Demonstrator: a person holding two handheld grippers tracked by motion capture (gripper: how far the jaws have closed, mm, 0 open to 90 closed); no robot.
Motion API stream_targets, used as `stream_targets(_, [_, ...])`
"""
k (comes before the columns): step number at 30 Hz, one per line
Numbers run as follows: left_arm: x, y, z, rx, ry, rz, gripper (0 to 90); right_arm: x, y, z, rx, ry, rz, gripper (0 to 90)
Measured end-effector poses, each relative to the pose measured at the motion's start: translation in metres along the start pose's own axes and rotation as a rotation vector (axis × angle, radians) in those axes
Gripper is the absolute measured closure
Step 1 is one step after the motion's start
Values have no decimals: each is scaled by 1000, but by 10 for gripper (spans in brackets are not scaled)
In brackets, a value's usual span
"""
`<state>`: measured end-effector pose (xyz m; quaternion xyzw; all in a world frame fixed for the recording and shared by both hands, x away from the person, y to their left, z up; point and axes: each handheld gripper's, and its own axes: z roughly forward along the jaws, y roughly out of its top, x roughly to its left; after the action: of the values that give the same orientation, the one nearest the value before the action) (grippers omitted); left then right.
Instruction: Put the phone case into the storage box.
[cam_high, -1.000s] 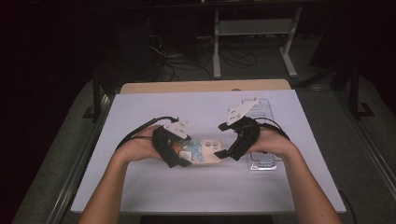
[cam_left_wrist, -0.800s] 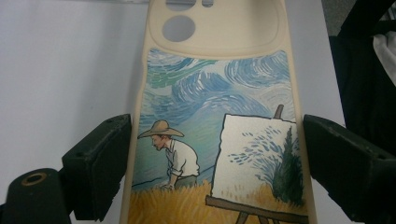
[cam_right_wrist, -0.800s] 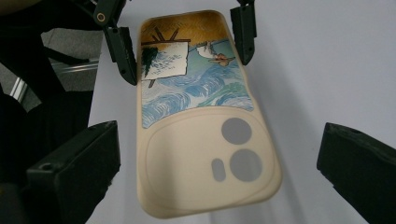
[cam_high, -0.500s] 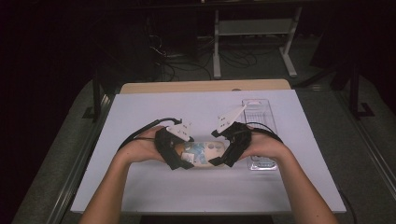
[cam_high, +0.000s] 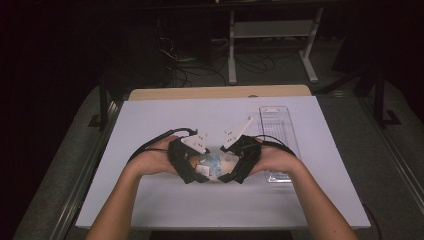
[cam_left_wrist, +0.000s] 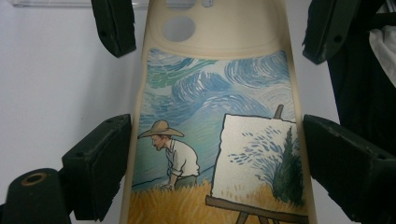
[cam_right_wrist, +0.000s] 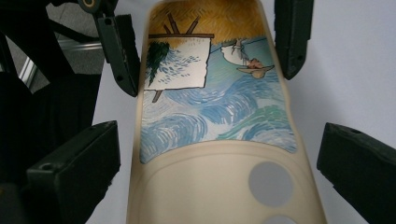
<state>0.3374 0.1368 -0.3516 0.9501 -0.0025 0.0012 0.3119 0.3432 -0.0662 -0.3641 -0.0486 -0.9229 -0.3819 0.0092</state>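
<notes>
A cream phone case (cam_high: 214, 162) printed with a painter, an easel and swirling blue sky lies level between both grippers, just above the white table. My left gripper (cam_left_wrist: 217, 140) is shut on its sides at the wheat-field end (cam_left_wrist: 196, 200). My right gripper (cam_right_wrist: 222, 135) stands open around the camera-hole end (cam_right_wrist: 224, 177), with a small gap on each side between pads and case. In the high view the left gripper (cam_high: 197, 172) and right gripper (cam_high: 229, 175) face each other tip to tip. The right gripper's fingers (cam_left_wrist: 114, 28) flank the far end in the left gripper view.
A clear plastic tray (cam_high: 277, 130) lies on the white table (cam_high: 150, 130) just right of my right hand. A wooden board edge (cam_high: 220, 92) runs along the back. Metal rails (cam_high: 85, 175) border the table's left side.
My right hand has moved left toward the left gripper, bringing its open jaws around the case's camera end. The left hand and the case have stayed put.
</notes>
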Motion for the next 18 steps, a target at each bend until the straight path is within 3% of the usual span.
stream_targets(6, [-1, 0, 1, 3, -1, 1, 108, 2, 1, 7, 25, 3, -9, 0])
stream_targets(7, [1, 1, 0, 27, -1, 28, 108, 2, 1, 8, 26, 4, -9, 0])
stream_targets(12, [0, 3, 0, 38, -2, 43, 108, 3, 2, 11, 38, 9, -16, 0])
stream_targets(18, [0, 3, 1, 35, 0, 39, 108, 4, 2, 14, 52, 17, -21, 0])
